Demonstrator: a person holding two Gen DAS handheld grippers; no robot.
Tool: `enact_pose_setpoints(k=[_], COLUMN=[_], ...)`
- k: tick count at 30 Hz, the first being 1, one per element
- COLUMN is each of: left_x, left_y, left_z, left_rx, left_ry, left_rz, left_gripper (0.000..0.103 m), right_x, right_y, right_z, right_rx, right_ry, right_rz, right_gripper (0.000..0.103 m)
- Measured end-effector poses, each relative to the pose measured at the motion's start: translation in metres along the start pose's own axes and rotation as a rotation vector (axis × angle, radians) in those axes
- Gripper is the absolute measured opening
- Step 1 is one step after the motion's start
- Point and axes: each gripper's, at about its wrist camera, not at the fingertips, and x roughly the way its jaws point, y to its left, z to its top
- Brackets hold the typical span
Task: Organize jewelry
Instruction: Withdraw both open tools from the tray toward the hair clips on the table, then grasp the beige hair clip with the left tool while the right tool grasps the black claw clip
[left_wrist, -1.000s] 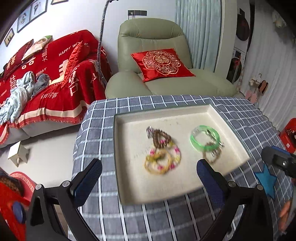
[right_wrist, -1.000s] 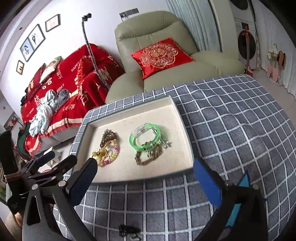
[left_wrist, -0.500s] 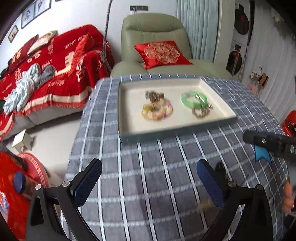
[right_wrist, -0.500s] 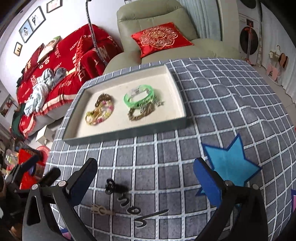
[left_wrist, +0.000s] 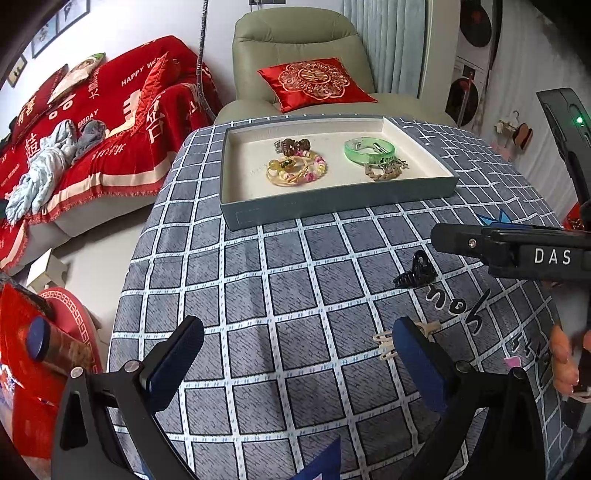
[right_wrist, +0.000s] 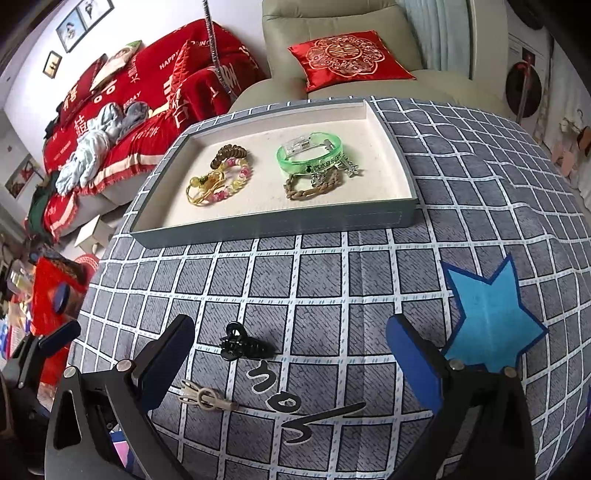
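Note:
A grey tray (left_wrist: 332, 206) (right_wrist: 273, 225) with a cream lining sits at the far side of the checked tablecloth. It holds a green bangle (left_wrist: 369, 149) (right_wrist: 310, 153), a brown braided bracelet (left_wrist: 384, 171) (right_wrist: 314, 184), and a pile of beaded bracelets (left_wrist: 295, 166) (right_wrist: 221, 173). A black claw clip (left_wrist: 415, 273) (right_wrist: 245, 345) and a beige hair clip (left_wrist: 384, 345) (right_wrist: 207, 398) lie on the cloth near me. My left gripper (left_wrist: 295, 365) is open and empty. My right gripper (right_wrist: 291, 365) is open and empty, just behind the black clip.
A blue star (right_wrist: 487, 321) is printed on the cloth at the right. The table's left edge drops to the floor (left_wrist: 92, 266). A green armchair (left_wrist: 303, 48) and a red-covered sofa (left_wrist: 92, 122) stand beyond the table.
Both grippers have pulled back from the tray toward the near side of the table. The black and beige clips have come into view. Both grippers stay open.

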Motion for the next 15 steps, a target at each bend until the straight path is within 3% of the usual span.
enact_pose_setpoints(k=[15], left_x=[0.008], left_y=[-0.005], left_z=[-0.01], left_rx=[-0.028], left_ry=[0.033], left_rz=[-0.028], left_gripper=[0.103], right_x=[-0.006], right_y=[-0.009], right_z=[-0.005], right_rx=[0.044], right_ry=[-0.001], right_rz=[0.052], right_gripper=[0.103])
